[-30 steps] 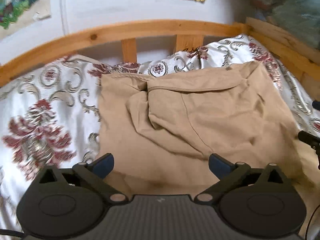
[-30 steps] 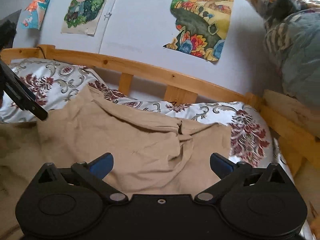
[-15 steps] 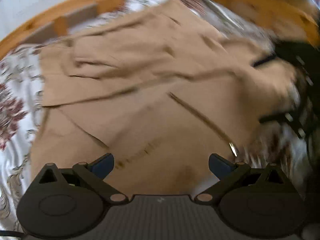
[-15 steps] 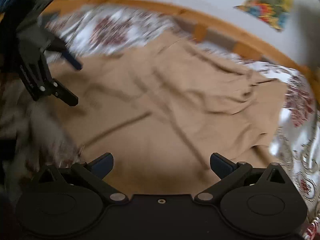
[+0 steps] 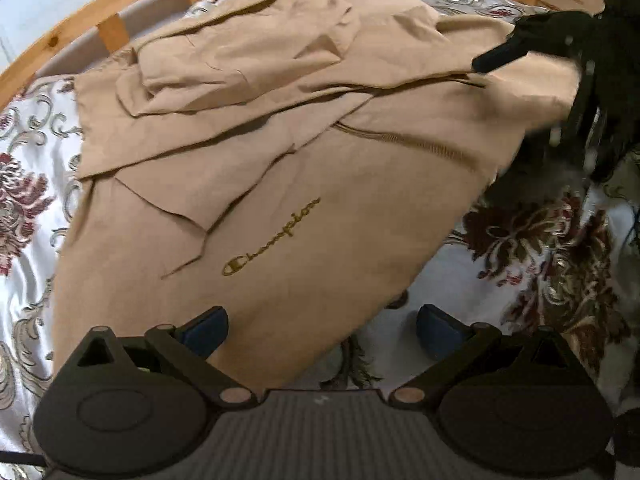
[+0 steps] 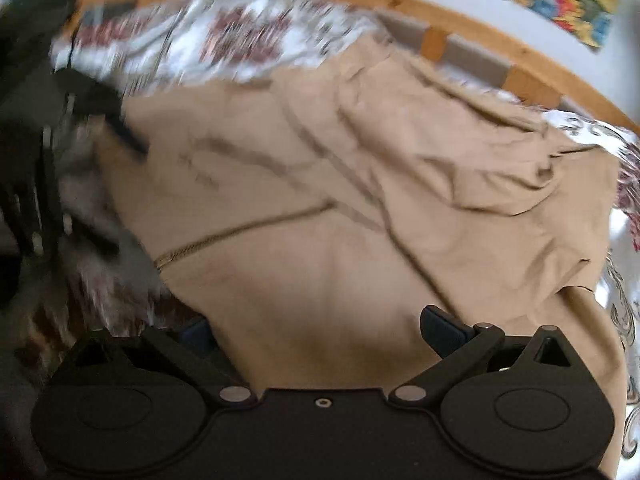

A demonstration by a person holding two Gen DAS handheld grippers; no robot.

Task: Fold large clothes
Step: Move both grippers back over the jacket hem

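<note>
Soft, even daylight; we see only faint shadows in the cloth folds. Fisheye distortion bows the bed rail [image 5: 120, 8]. Motion blur smears the right wrist view's left side.

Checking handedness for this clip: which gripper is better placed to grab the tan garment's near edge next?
Probably left. The left gripper is open, its left finger over the tan garment, the hem running between its fingers. The right gripper, also open, sits over mid-cloth in a blurred view.
</note>
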